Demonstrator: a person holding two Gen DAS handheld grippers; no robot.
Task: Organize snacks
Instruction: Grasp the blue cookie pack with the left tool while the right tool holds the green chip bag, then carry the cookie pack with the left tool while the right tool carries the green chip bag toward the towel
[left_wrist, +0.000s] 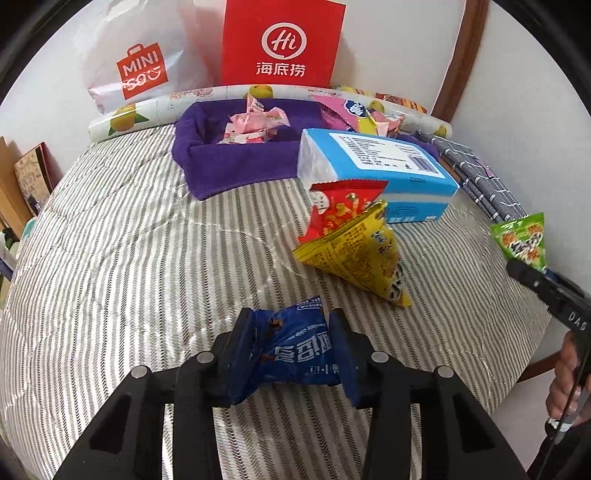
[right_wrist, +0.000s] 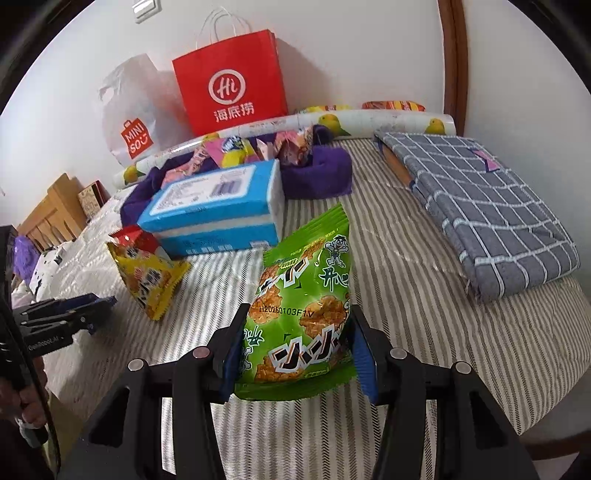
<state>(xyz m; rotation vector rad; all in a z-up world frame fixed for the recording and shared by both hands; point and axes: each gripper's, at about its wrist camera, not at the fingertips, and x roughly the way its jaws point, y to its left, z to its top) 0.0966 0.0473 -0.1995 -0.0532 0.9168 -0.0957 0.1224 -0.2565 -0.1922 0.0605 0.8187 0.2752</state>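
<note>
Both my grippers are clamped on snack packets above the striped bed, with the purple basket at the far side.

The purple basket holds pink-wrapped sweets at its left end and more mixed packets at its right; a blue box lies against its near edge. My left gripper has its fingers pressed on a crumpled dark blue packet low over the striped cover. My right gripper has its fingers clamped on a glossy green packet that stands upright between them, printed with fried-snack pictures and a cartoon figure. A yellow packet leans on a red packet just before the box. A red paper bag and a white plastic bag stand by the wall; a folded grey checked cloth lies to the right.
</note>
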